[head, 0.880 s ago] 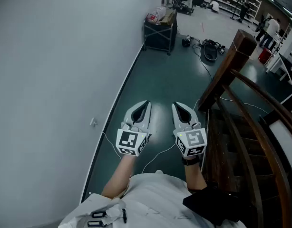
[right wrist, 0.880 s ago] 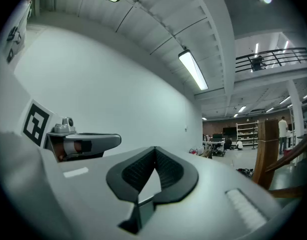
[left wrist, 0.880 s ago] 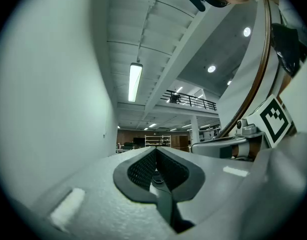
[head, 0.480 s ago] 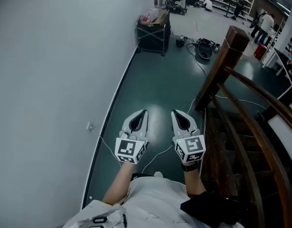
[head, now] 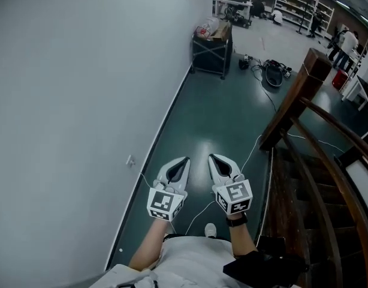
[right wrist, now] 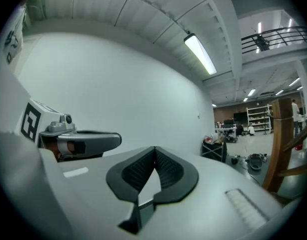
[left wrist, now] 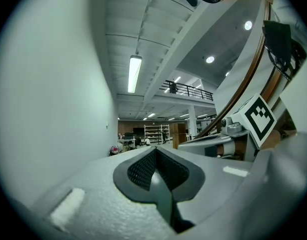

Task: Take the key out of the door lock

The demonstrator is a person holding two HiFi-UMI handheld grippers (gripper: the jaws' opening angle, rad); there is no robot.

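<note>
No door, lock or key shows in any view. In the head view my left gripper (head: 185, 160) and right gripper (head: 213, 158) are held side by side, low over the dark green floor, both pointing forward along a corridor. Each is shut with nothing between its jaws. The left gripper view shows its own closed tips (left wrist: 155, 150) and the right gripper beside it. The right gripper view shows its closed tips (right wrist: 154, 149) with the left gripper at its left.
A plain white wall (head: 76, 101) runs along the left. A dark wooden stair railing (head: 304, 137) with a newel post (head: 313, 62) stands at the right. A black cart (head: 211, 44) and cables (head: 274, 71) lie far ahead. People stand at the far right (head: 346, 41).
The view has swung slightly, and both grippers now sit a little lower and closer together in the head view. Their jaws have stayed shut.
</note>
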